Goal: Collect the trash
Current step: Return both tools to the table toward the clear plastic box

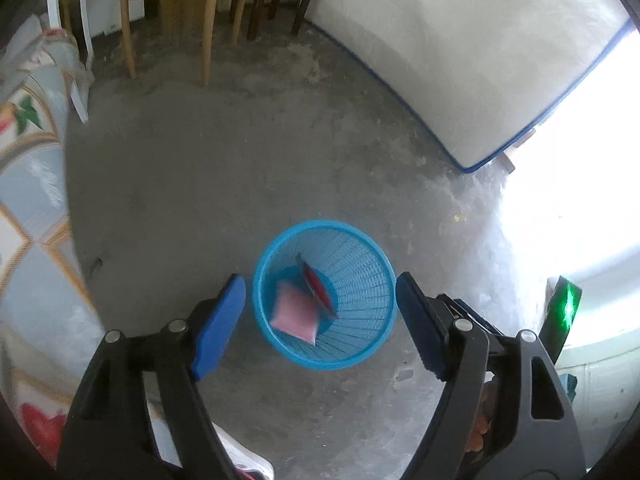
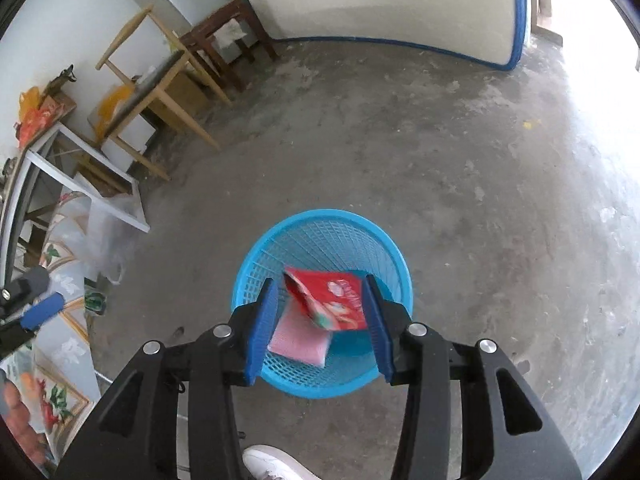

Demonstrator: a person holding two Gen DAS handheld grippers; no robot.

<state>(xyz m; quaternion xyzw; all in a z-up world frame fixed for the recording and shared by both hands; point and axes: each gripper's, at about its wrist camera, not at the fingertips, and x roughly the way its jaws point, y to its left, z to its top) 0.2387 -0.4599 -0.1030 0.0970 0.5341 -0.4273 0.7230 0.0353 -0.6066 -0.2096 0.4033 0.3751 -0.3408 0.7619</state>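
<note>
Both packets are in the blue basket (image 2: 322, 304) on the floor (image 2: 400, 140): the pink packet (image 2: 298, 342) lies low on the near side, the red wrapper (image 2: 336, 300) tilted above it, long edge across. The right hand-held gripper (image 2: 322, 320) hangs straight over the rim, jaws parted, gripping nothing (the wrapper only shows between them). The left hand-held gripper (image 1: 320, 320) stands wide open and empty, a little farther back. Any next piece lies away from here.

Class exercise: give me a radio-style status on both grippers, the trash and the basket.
Left gripper open, empty. Right gripper open above blue basket. Red wrapper and pink packet in basket. Nothing in the way.
</note>
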